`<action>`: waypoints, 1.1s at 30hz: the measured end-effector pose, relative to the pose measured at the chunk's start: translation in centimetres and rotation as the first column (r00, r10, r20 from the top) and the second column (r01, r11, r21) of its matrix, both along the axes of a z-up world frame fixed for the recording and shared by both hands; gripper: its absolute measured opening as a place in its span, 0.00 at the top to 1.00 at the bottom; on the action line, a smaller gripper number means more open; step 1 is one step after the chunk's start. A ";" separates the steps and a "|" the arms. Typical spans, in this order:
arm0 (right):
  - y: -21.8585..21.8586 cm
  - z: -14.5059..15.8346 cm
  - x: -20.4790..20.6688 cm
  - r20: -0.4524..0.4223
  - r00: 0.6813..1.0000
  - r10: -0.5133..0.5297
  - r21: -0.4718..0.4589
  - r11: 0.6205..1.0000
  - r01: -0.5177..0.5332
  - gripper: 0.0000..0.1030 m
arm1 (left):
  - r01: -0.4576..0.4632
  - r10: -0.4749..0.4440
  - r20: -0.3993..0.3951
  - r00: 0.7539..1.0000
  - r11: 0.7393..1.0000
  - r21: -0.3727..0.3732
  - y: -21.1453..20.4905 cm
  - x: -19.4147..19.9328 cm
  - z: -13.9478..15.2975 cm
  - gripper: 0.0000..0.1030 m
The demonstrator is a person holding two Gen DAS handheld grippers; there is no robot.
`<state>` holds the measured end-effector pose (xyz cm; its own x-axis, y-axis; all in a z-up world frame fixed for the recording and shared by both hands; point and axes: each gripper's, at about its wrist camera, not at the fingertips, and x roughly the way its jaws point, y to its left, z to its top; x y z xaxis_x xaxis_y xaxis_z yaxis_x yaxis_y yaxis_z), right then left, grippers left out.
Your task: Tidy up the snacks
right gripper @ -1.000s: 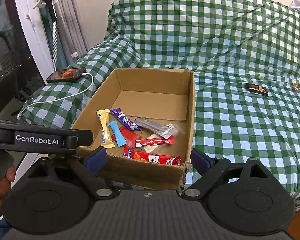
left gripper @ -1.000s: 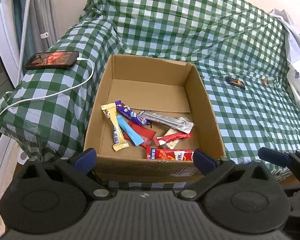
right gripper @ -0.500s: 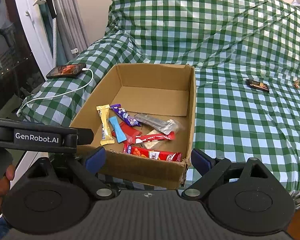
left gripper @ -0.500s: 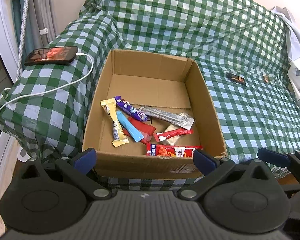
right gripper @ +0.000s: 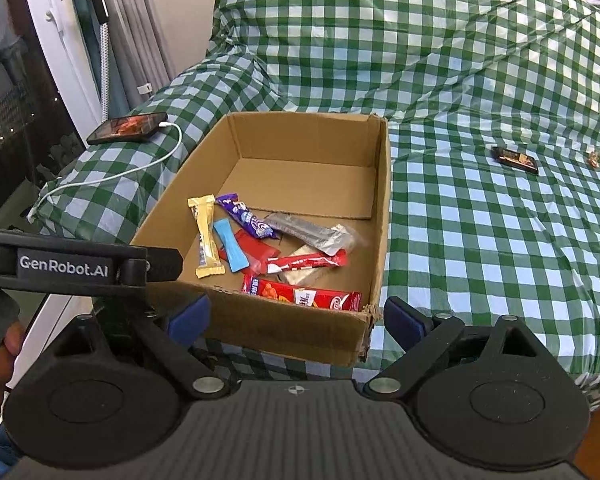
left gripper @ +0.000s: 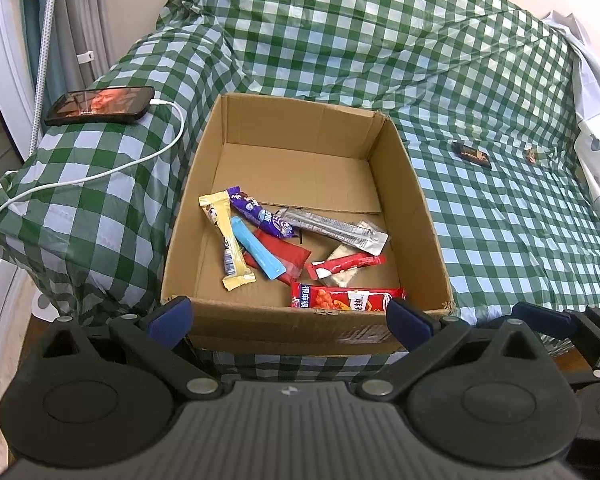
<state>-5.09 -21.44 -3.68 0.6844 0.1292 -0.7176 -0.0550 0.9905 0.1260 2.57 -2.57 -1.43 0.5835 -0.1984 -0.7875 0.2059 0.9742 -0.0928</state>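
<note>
Beyond the open brown cardboard box, the dark rectangular snack bar awaits: reach the wide-open, empty right gripper low across the checked cover, left gripper likewise open and empty.

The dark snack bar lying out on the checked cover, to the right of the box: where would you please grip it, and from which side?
Probably across the middle of the dark snack bar, from above: it lies flat, apart from other things, with both long edges exposed.
</note>
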 end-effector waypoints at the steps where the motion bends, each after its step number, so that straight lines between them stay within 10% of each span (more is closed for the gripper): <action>1: 0.0 -0.1 0.0 -0.004 1.000 -0.001 -0.001 1.000 0.001 0.09 | 0.001 -0.001 0.000 1.000 1.000 0.000 0.0 0.0 0.0 0.00; 33: -0.4 -0.9 0.5 -0.041 0.999 -0.008 0.009 1.000 0.008 0.08 | 0.006 -0.006 -0.021 1.000 1.000 0.005 -0.4 0.1 -0.6 0.00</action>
<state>-4.57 -21.87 -4.59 0.6556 0.1310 -0.7437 -0.0419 0.9896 0.1373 2.64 -2.97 -2.00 0.5659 -0.1976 -0.8004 0.2098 0.9734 -0.0920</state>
